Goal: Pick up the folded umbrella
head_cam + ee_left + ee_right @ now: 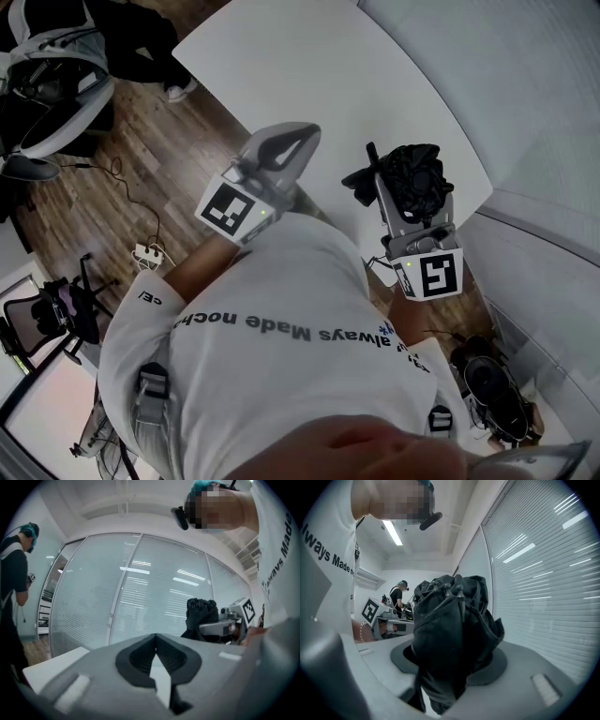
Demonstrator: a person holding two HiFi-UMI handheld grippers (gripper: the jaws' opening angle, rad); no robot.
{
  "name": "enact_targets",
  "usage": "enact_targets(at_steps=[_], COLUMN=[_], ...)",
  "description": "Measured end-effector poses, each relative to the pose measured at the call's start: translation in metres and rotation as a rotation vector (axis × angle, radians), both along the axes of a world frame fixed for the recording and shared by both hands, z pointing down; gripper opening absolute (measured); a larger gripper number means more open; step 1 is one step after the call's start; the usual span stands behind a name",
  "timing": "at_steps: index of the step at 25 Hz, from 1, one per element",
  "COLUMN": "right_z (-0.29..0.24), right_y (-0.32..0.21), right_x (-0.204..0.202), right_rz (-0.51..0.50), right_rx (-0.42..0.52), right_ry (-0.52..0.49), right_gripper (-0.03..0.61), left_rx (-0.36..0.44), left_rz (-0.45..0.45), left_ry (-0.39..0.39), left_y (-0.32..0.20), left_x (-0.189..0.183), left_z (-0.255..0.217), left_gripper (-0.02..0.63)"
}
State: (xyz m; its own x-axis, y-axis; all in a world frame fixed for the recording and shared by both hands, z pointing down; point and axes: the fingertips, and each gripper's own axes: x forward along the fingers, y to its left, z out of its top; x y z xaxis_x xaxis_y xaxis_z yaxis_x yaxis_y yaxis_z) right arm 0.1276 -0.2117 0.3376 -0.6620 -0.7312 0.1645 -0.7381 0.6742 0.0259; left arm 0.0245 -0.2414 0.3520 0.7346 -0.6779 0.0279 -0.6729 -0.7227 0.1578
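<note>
A person in a white T-shirt, seen from overhead, stands at the near edge of a white worktop (309, 66) with a hand-held gripper in each hand.

The right gripper (418, 195) is over the worktop's near right edge. Its fingers pinch the folded umbrella (414, 167), a black bundle of crumpled fabric. In the right gripper view the umbrella fills the whole gap between the fingers, with small rib tips showing at its top and a loose flap hanging below. The hold is round the thick middle of the bundle, probably so that it cannot tip or slide out. The umbrella appears to be lifted off the worktop, so the pick-up looks done or nearly so.

The left gripper (298, 139) hangs over the worktop's near edge, apart from the umbrella. Its fingers are pressed together at the tips with nothing between them. It seems to be kept aside as a spare hand.

A glass wall (140, 597) with blinds runs beyond the worktop's far side. Off the worktop's left end is a wood floor (112, 187) with an office chair (56, 94) and a power strip (148, 253). A second person (14, 573) stands there too. None of these is near the umbrella. The closest things to it are the left gripper and the holder's own body.
</note>
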Motion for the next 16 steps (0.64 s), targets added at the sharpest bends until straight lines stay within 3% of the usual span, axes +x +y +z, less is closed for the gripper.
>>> enact_targets(at_steps=[16], right_z=[-0.0016], right_y=[-0.0018], right_x=[-0.0003], right_rz=[0.006], right_rx=[0.002], right_ry=[0.003], right_gripper=[0.224], left_rx=[-0.003], left_rz=[-0.007], left_ry=[0.006], left_y=[-0.0032], left_x=[-0.0008], left_z=[-0.0045], left_gripper=[0.003])
